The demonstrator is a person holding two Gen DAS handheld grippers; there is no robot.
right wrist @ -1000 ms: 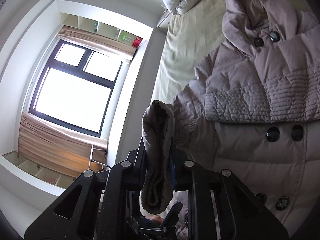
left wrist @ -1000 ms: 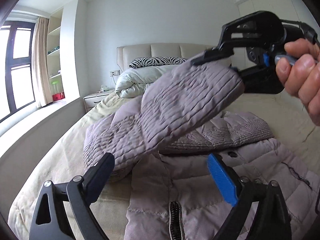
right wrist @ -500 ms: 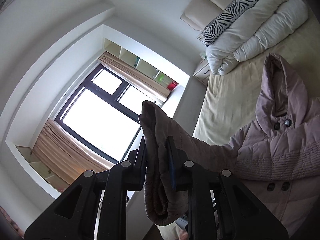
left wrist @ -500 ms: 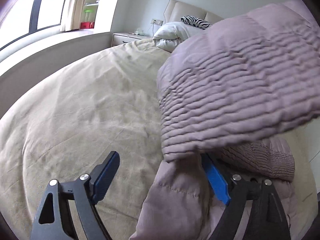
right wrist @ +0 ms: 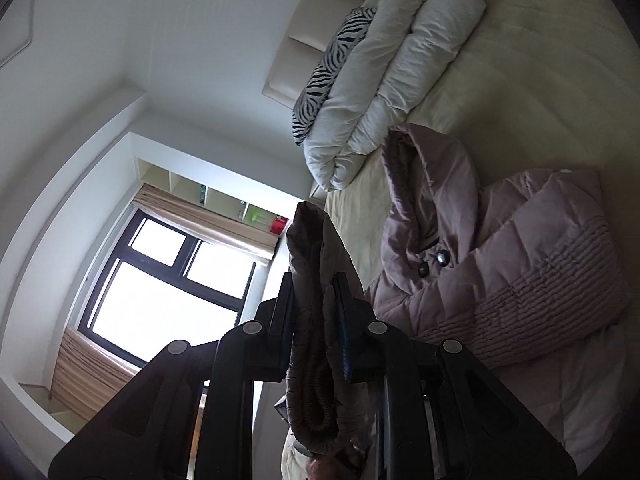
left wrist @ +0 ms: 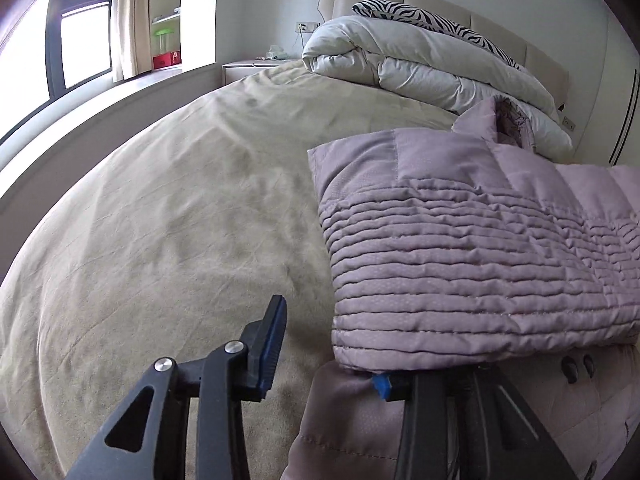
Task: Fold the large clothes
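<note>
A mauve quilted hooded coat (right wrist: pixel 520 280) lies on the beige bed (left wrist: pixel 180 220), front up with dark buttons showing. One sleeve (left wrist: pixel 460 248) is folded across the body in the left wrist view. My right gripper (right wrist: pixel 316 312) is shut on the cuff of the other sleeve (right wrist: pixel 312 340) and holds it up above the bed. My left gripper (left wrist: pixel 328 344) is open, low over the coat's left edge. Its left finger (left wrist: pixel 272 336) is over the sheet. Its right finger is mostly hidden under the folded sleeve.
A rolled white duvet (left wrist: pixel 420 60) and a zebra-print pillow (left wrist: pixel 432 20) lie against the headboard. A bedside table (left wrist: pixel 248 68) stands at the far left corner. A window ledge and window (left wrist: pixel 60 52) run along the bed's left side.
The sleeve that hung across the left wrist view now lies folded flat on the coat's body. My left gripper has shifted towards the coat's left edge. My right gripper has swung while gripping the cuff.
</note>
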